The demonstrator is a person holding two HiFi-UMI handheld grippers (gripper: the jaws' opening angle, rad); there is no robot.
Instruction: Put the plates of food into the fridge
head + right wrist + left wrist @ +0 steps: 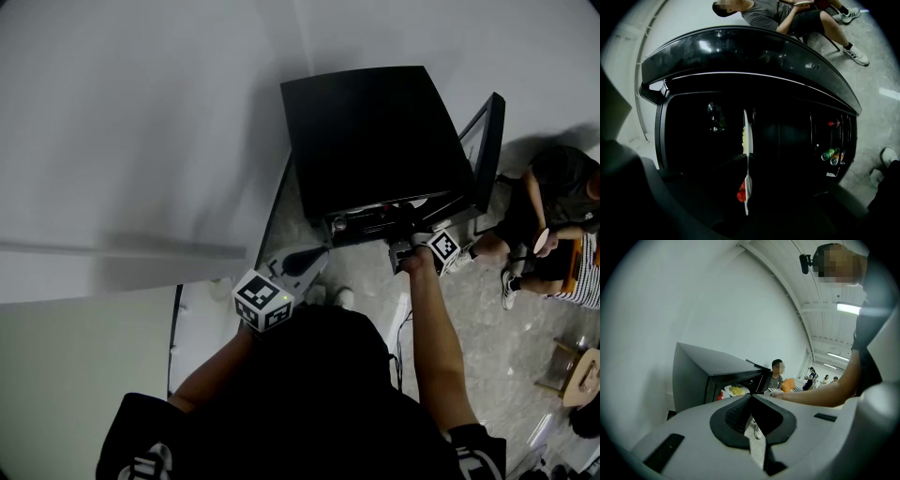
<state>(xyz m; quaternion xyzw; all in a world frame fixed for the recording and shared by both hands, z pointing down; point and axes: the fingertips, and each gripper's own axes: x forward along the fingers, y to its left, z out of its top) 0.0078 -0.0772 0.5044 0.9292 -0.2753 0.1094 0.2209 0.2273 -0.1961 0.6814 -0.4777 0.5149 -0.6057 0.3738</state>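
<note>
Now the right gripper pinches the plate in its fingers, pointing straight into the open fridge. The left gripper sits farther back, fingers closed and empty.

Arm outstretched, right hand-held gripper clamped — left hand-held gripper closed.

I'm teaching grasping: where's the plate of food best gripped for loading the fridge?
Grip the plate by its near rim, from the open front of the fridge. It is thin and flat with food on top, so only the edge suits a pinch, as the right claw does.
</note>
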